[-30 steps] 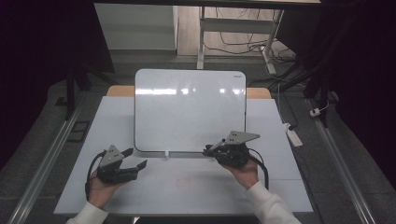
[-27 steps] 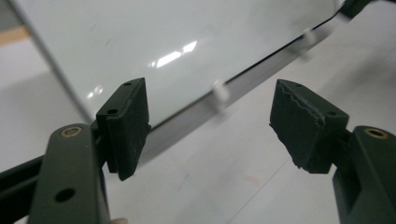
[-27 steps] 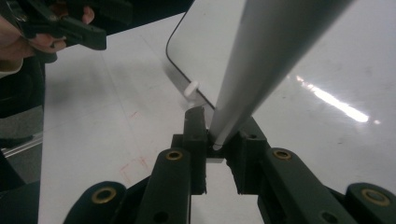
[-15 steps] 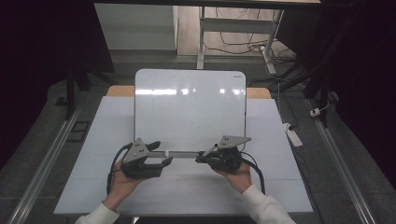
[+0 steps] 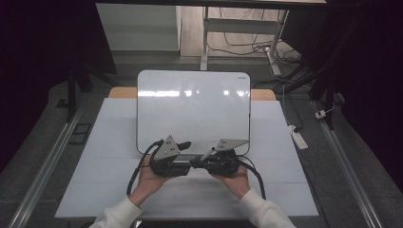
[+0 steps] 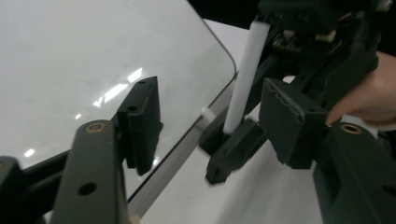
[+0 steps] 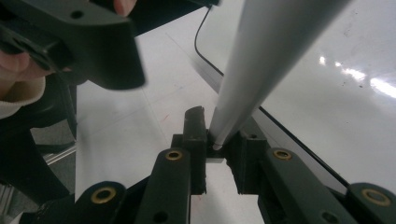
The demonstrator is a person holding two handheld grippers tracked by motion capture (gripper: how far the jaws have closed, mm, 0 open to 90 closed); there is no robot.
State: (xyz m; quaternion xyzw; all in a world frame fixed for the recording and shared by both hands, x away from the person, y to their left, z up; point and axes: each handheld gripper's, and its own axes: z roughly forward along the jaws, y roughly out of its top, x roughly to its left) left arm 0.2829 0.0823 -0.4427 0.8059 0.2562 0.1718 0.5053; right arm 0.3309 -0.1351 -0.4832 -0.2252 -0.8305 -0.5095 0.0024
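Fingers of the right gripper (image 7: 215, 140) clamp an unlabelled white marker (image 7: 266, 60).

A lab or test room: a white table (image 5: 285, 190) carrying a whiteboard (image 5: 192, 111), floor rails (image 5: 45, 171) alongside, loose cables (image 5: 247, 45), a power strip (image 5: 298, 137), dark surroundings.

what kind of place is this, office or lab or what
Probably a lab or test room set up for recording: a whiteboard lies flat on a white-covered table, loose cables run over the bare floor, and a power strip lies beside it.
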